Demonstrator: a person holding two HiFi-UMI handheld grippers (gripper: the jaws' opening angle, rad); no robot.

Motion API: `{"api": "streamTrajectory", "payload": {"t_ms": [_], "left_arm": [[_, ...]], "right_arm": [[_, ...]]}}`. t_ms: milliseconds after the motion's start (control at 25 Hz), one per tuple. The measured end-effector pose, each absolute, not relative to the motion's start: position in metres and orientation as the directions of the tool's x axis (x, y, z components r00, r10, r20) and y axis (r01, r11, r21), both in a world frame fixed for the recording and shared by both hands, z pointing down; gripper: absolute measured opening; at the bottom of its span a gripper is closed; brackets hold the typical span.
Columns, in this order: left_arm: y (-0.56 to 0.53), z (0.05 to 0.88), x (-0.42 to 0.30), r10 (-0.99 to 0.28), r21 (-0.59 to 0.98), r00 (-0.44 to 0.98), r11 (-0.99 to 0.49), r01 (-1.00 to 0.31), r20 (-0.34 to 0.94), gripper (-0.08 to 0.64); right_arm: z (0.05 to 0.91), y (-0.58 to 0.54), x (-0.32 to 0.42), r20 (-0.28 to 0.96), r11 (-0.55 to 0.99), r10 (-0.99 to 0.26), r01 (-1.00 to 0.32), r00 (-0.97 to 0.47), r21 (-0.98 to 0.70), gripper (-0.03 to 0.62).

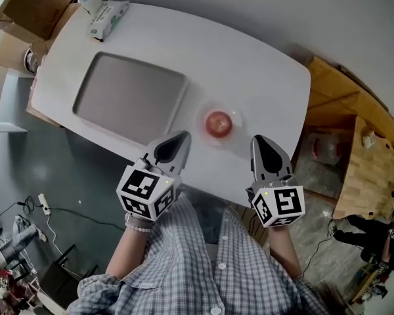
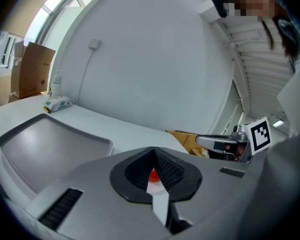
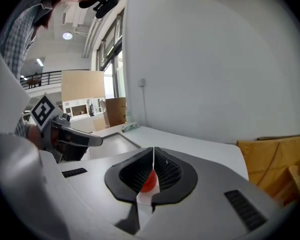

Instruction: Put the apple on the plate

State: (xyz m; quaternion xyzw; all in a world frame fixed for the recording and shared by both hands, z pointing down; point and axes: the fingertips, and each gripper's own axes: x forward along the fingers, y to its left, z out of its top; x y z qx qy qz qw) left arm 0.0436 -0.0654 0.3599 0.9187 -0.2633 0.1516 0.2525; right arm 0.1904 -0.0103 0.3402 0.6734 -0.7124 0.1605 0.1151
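While the round red apple [image 1: 218, 124] lies on the small white plate [image 1: 237, 118], the left gripper [image 1: 180, 137] and right gripper [image 1: 257, 140] hold their fingers closed, empty.

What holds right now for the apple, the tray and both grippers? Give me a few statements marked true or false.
1. The apple sits on the plate. True.
2. The left gripper holds the apple. False: its fingers are shut on nothing, short of the apple.
3. The tray lies to the left of the apple. True.
4. The right gripper is wide open. False: it is shut and empty.
5. The wipes lie in the tray. False: they lie on the table, beyond the tray.
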Motion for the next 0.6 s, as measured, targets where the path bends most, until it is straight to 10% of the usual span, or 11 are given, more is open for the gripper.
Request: {"api": "streamTrajectory", "payload": {"t_ms": [600], "left_arm": [[-0.084,0.453,0.072,-0.200,0.564,0.810,-0.626,-0.539,0.552,0.011]], "right_arm": [[0.436,-0.035,0.205,0.603,-0.010,-0.794,-0.990,-0.078,-0.141,0.023]]}}
